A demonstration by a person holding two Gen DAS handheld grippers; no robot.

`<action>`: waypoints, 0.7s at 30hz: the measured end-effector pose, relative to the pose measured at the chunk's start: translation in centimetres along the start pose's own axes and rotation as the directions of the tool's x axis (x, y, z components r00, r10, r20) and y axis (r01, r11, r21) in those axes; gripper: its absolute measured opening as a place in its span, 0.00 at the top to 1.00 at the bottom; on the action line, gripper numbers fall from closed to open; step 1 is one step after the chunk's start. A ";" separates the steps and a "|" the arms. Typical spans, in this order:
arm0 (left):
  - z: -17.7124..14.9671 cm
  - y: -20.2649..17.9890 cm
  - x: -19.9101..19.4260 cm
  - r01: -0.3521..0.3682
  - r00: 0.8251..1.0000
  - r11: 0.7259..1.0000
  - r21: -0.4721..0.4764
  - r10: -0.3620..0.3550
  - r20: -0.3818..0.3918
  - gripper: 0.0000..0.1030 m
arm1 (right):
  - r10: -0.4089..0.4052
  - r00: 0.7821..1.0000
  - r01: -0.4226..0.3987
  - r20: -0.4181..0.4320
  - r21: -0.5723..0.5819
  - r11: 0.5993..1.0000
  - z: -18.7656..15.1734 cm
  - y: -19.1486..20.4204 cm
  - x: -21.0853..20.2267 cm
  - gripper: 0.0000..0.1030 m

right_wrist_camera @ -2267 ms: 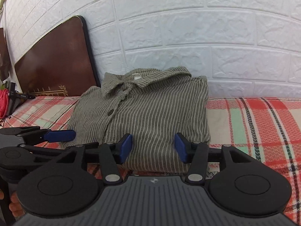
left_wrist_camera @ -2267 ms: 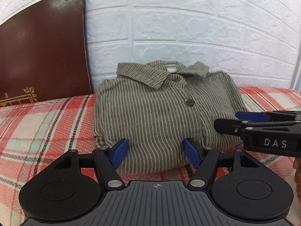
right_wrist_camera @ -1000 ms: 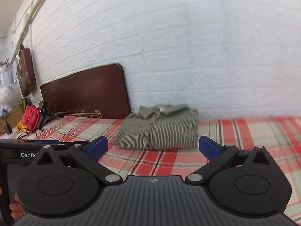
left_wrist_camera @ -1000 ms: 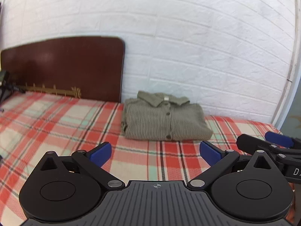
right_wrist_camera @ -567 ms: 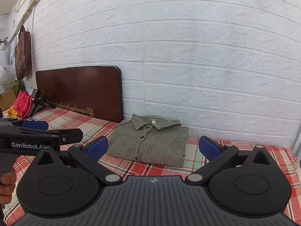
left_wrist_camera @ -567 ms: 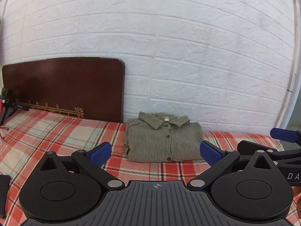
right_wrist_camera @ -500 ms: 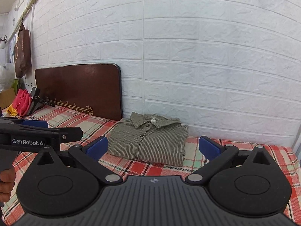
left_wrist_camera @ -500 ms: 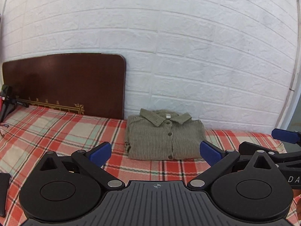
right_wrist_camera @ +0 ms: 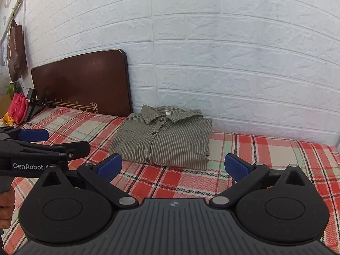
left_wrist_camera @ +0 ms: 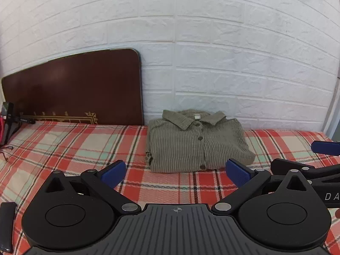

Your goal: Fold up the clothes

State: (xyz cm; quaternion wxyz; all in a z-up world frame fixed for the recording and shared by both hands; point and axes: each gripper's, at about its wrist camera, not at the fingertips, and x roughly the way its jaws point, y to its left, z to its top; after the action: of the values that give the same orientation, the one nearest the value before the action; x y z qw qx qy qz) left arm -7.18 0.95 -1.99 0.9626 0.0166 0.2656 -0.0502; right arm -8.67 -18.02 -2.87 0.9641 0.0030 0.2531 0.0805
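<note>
- On the side of the left tongs (right_wrist_camera: 34,146), seen from the right wrist view, white lettering reads "GenRobot.A", the rest cut off by the black body in front.
- On the right tongs (left_wrist_camera: 318,157), seen from the left wrist view, only the letters "D A" show at the picture's edge.
- Against the white brick wall (left_wrist_camera: 212,63) lies the folded shirt (left_wrist_camera: 197,146) on the plaid bedspread (left_wrist_camera: 74,148): olive-grey with thin pale stripes, collar toward the wall, dark buttons down the front, a small pale tag inside the neck; any writing on it is too small to read.
- A dark brown board with gold trim (left_wrist_camera: 74,89) leans on the wall just beside the shirt.
- Left tongs (left_wrist_camera: 177,173) spread wide, empty, well short of the shirt.
- Right tongs (right_wrist_camera: 173,166) likewise wide and empty.
</note>
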 end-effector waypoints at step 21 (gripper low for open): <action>-0.1 -0.4 2.9 -0.005 0.998 1.000 0.008 0.006 -0.066 0.00 | -0.013 0.997 0.012 -0.076 -0.004 1.000 -0.2 -0.9 2.8 0.01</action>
State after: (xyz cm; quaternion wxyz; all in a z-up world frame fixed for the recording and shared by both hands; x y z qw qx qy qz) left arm -4.82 0.33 -3.60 0.9534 0.0226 0.2969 -0.0480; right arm -6.19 -18.51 -4.42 0.9543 -0.0034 0.2894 0.0750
